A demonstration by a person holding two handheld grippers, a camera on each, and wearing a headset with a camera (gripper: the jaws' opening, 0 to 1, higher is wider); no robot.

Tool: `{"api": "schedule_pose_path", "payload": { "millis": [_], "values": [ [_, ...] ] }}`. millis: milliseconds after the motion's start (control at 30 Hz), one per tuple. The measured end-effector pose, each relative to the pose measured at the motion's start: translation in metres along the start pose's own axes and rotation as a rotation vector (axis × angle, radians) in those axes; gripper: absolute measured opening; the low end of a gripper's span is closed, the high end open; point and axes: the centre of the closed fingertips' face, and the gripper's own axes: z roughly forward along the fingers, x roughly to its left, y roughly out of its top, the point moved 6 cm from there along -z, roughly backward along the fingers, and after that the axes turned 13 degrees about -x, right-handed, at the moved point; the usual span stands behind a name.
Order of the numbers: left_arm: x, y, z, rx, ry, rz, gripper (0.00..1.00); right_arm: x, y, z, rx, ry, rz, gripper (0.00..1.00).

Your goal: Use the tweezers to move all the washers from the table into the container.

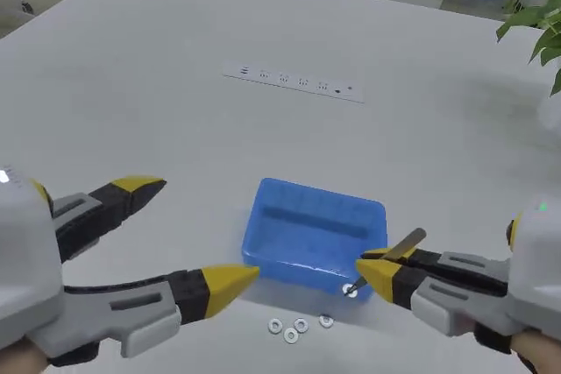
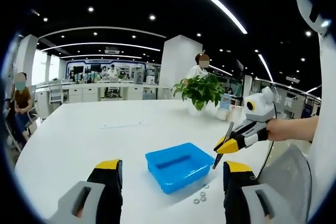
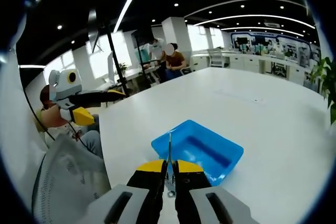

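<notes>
Watching for three ways this goes wrong, leftmost first. My left claw (image 1: pixel 188 232) hangs with its lower tip just short of the near-left corner of the container (image 1: pixel 316 216), a shallow blue tray. A careless drift forward would nudge the container and shift my drop target. Four loose washers (image 1: pixel 291 335) lie on the table (image 1: pixel 175 111) just beyond and to the right of that lower tip, between the two claws. A low sweep from either side would scatter them. The biggest risk, I judge, sits at my right claw (image 1: pixel 377 271). The tweezers (image 1: pixel 401 246) are thin and gripped around mid-length, so they could twist in the grip. The single washer (image 1: pixel 351 291) at their tip could then spring free and skip across the table instead of clearing the container's front wall.

Left claw: jaws spread far apart, holding nothing, touching nothing that I can see. In the left gripper view the container lies straight ahead between the jaws.

Right claw: jaws pressed together on the tweezers, which run forward and down past the yellow tips. The tweezer points meet the single washer just ahead of the claw, right against the container's front wall. I can't tell whether that washer is pinched and lifted or resting on the table.
</notes>
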Motion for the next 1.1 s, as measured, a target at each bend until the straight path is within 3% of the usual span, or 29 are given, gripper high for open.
{"api": "schedule_pose_path", "payload": {
  "millis": [233, 467, 667, 1100],
  "values": [
    [0.002, 0.006, 0.003, -0.015, 0.039, 0.032, 0.99, -0.017, 0.005, 0.005, -0.018, -0.061, -0.020, 0.03],
    [0.001, 0.010, 0.002, -0.012, 0.033, 0.045, 0.99, -0.034, -0.004, 0.014, 0.003, -0.099, -0.069, 0.03],
    [0.001, 0.009, 0.001, -0.007, 0.034, 0.052, 0.99, -0.049, -0.012, 0.025, 0.012, -0.124, -0.065, 0.03],
    [0.004, 0.009, -0.002, 0.002, 0.046, 0.048, 0.99, -0.064, -0.028, 0.043, 0.068, -0.117, -0.091, 0.03]
  ]
}}
